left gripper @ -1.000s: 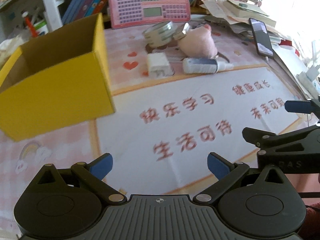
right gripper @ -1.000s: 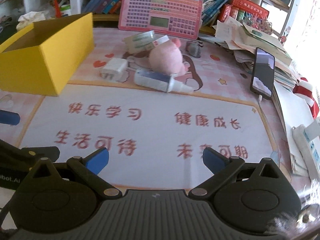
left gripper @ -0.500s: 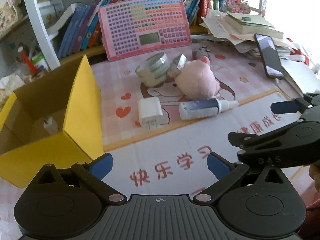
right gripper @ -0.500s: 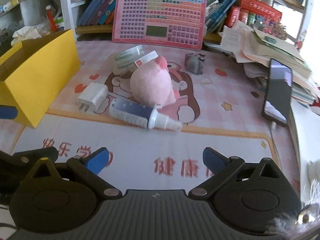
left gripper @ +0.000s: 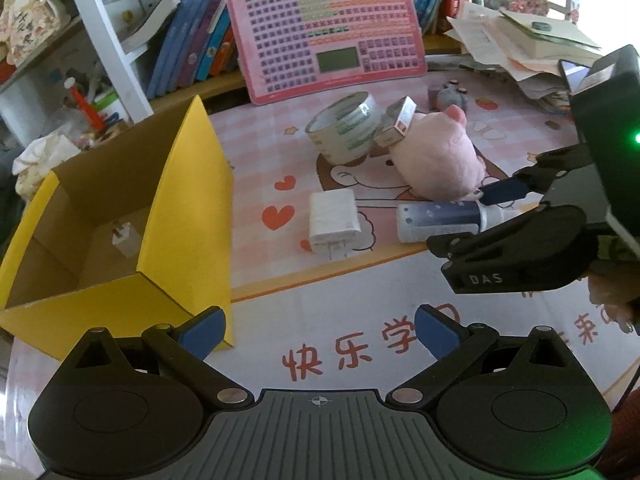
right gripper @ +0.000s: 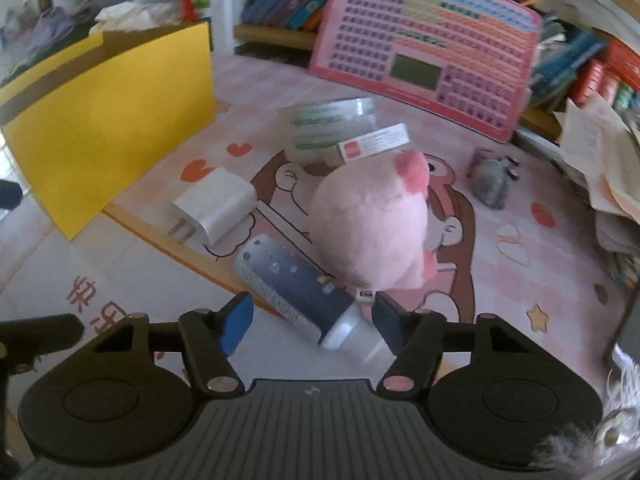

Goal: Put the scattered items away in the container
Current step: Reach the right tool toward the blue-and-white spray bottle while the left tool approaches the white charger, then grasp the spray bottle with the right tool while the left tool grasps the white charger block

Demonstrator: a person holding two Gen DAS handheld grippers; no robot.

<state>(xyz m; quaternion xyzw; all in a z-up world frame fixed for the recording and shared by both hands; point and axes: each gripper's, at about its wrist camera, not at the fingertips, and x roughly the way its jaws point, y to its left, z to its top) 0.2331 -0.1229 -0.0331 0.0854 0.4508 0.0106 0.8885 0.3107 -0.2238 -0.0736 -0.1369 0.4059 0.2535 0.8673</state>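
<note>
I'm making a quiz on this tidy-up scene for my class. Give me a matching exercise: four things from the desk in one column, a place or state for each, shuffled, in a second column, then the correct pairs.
Things
1. spray bottle
2. white charger
3. tape roll
4. yellow box

Places or states
A. open-topped, at the left of the mat
B. lying on its side between the open right gripper's fingers
C. flat on the mat, prongs toward the camera
D. behind the pink plush, beside a small carton

Pairs: 1-B, 2-C, 3-D, 4-A
</note>
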